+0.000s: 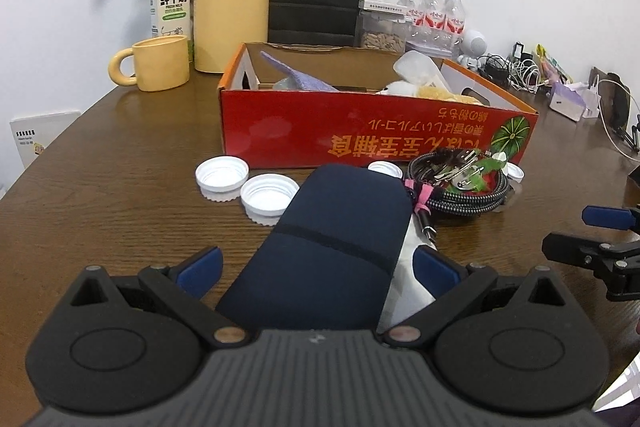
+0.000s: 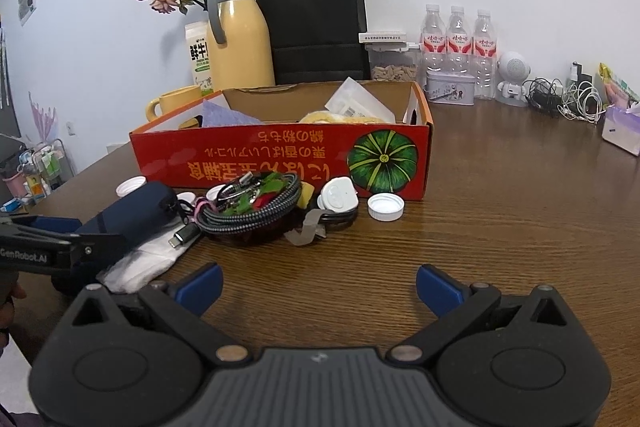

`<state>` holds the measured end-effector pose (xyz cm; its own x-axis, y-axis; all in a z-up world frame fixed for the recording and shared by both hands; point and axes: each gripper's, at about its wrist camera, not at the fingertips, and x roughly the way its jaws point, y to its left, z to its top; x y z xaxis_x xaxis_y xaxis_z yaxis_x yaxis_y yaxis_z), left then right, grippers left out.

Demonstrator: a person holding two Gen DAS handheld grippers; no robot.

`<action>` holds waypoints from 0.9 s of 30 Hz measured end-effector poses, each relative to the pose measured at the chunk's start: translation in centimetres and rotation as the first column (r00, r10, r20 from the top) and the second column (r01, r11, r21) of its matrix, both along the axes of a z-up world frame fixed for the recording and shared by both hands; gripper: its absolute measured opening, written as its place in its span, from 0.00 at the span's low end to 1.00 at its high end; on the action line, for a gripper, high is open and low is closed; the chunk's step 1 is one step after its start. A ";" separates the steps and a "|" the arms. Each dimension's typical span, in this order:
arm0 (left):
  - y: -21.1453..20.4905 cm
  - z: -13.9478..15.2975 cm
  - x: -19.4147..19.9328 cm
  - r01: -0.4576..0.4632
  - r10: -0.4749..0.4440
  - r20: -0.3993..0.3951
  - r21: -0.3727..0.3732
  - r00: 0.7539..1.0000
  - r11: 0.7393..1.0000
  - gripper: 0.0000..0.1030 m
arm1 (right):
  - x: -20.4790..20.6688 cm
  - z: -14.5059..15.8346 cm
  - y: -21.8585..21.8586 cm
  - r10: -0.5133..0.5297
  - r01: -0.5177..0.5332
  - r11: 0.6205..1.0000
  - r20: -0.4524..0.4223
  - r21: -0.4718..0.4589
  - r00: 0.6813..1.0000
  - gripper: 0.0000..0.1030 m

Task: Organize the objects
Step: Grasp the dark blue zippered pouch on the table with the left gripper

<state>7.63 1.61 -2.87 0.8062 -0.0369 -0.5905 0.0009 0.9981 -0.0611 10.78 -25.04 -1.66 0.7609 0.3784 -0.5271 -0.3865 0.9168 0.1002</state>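
Partly done: the red box holds several items; caps, coiled cable and navy pouch remain on the counter, the left hand-held gripper wide open astride the pouch, the right hand-held gripper open and empty.

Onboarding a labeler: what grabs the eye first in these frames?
The red cardboard box at mid-table, printed with a green pumpkin and already holding odds and ends. Before it lies a navy pouch between the open left gripper's fingers, beside a coiled braided cable and white caps.

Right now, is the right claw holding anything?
No, the right claw is open over bare wood of the table, with nothing between its blue pads.
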 end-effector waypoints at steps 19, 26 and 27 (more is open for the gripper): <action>0.0 -0.5 0.9 0.005 -0.005 -0.022 -0.027 1.000 1.000 0.80 | 0.7 -0.8 0.3 0.001 -0.002 1.000 -0.028 -0.005 1.000 1.00; -0.2 -0.2 -0.1 -0.005 0.006 0.005 -0.043 1.000 0.999 0.73 | 0.7 -0.8 0.3 0.000 0.000 1.000 -0.029 -0.003 1.000 1.00; -0.2 -0.1 -0.2 -0.009 0.009 0.011 -0.046 1.000 0.999 0.72 | 0.7 -0.9 0.3 -0.001 0.001 1.000 -0.028 -0.003 1.000 1.00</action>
<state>7.41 1.45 -2.96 0.8133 -0.0569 -0.5791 -0.0069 0.9942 -0.1073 11.48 -24.78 -2.52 0.7460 0.3765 -0.5493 -0.3831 0.9173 0.1085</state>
